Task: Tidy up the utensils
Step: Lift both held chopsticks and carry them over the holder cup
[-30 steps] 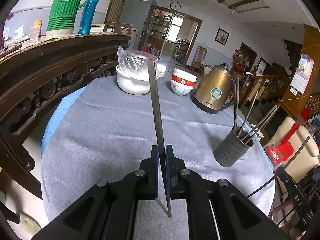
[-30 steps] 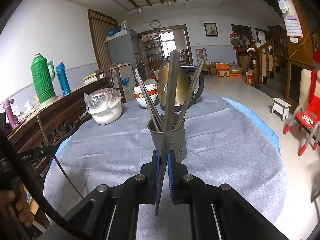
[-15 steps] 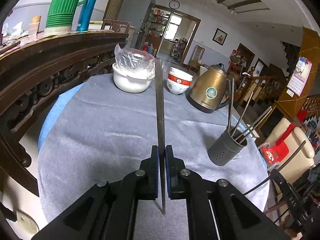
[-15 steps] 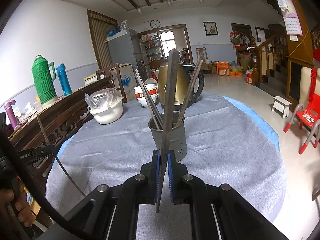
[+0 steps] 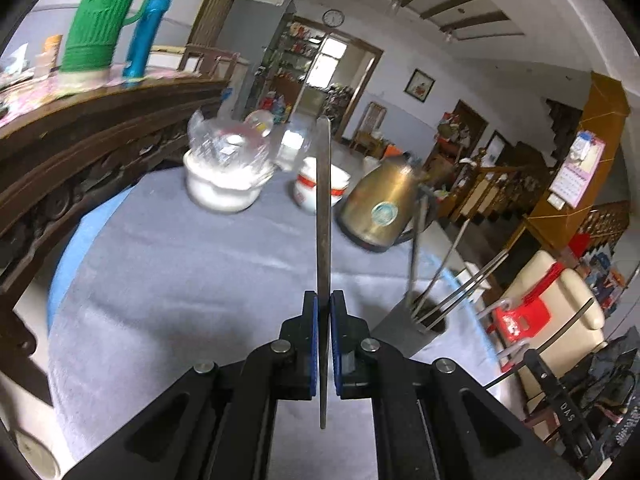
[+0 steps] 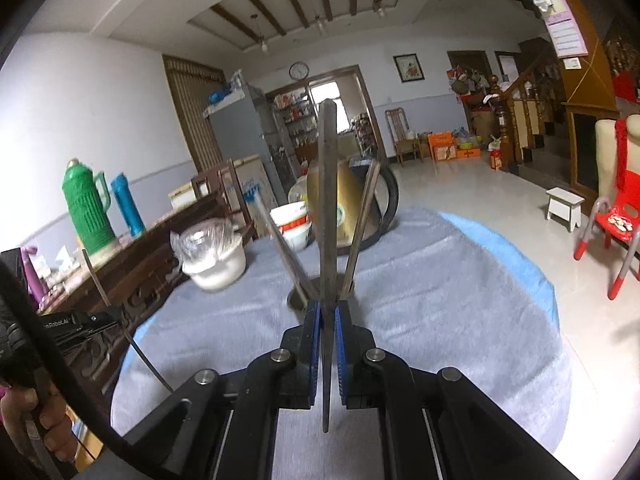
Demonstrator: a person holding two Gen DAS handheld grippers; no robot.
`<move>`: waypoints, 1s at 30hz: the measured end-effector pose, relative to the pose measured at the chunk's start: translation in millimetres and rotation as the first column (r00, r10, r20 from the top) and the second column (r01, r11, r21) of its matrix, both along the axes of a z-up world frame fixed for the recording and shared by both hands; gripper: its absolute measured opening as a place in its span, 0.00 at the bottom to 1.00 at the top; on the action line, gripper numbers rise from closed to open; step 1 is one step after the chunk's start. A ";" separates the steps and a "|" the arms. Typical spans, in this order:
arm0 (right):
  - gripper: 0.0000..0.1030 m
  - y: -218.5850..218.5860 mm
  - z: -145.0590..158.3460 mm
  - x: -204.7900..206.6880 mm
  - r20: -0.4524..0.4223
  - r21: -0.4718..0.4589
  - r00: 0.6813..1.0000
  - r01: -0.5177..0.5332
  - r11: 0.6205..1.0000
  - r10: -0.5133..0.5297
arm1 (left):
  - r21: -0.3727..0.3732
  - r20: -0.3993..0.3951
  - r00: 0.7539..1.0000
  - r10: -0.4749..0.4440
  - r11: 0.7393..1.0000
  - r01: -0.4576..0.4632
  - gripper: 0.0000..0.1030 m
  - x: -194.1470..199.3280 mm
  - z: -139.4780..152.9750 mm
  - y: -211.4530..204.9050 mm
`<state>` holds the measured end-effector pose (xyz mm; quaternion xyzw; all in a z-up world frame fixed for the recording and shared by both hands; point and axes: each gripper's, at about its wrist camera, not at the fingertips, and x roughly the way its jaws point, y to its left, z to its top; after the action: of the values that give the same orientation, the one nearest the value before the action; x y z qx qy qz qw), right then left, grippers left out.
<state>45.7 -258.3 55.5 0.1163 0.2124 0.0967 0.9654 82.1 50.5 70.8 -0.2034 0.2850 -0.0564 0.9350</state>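
Both grippers advance toward grey utensil holder (image 5: 416, 330), left gripper (image 5: 324, 344) and right gripper (image 6: 328, 350) each clamping a flat metal utensil (image 6: 329, 208); next, right lowers its utensil into holder, frame centre.

A flat strip of dull brushed metal (image 5: 323, 216) sits between matt black plastic fingers (image 5: 304, 340) with blue ribbed pads. The table cloth (image 5: 180, 280) is grey, soft and felt-like. The kettle (image 5: 380, 208) is glossy brass-coloured metal; the sideboard (image 5: 80, 152) is dark carved polished wood; crinkled clear plastic film covers the white glazed bowl (image 5: 220, 196).
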 end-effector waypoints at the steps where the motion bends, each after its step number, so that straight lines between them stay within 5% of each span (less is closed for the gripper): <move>1: 0.08 -3.5 3.6 0.8 0.008 0.010 1.000 0.003 1.000 -0.003 | -0.012 0.010 1.000 -0.007 1.000 0.007 0.06 3.0 5.6 -2.3; 11: 0.08 -30.5 53.2 12.1 0.138 0.074 0.988 0.055 0.996 -0.065 | -0.071 0.134 0.989 -0.058 0.995 0.068 0.06 34.3 54.9 -35.0; 17: 0.08 -29.3 70.9 35.0 0.192 0.098 0.977 0.069 0.993 -0.087 | -0.084 0.151 0.985 -0.080 0.992 0.093 0.06 59.6 61.0 -58.1; 30: 0.08 -3.9 48.5 81.9 0.152 0.060 0.986 0.057 0.997 -0.066 | -0.014 0.138 0.985 -0.105 0.994 0.108 0.06 90.6 45.3 -96.3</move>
<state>127.7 -262.3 104.0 0.1418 0.1308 0.0813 0.9778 172.6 -45.8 116.1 -0.1936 0.2299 -0.1234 0.9457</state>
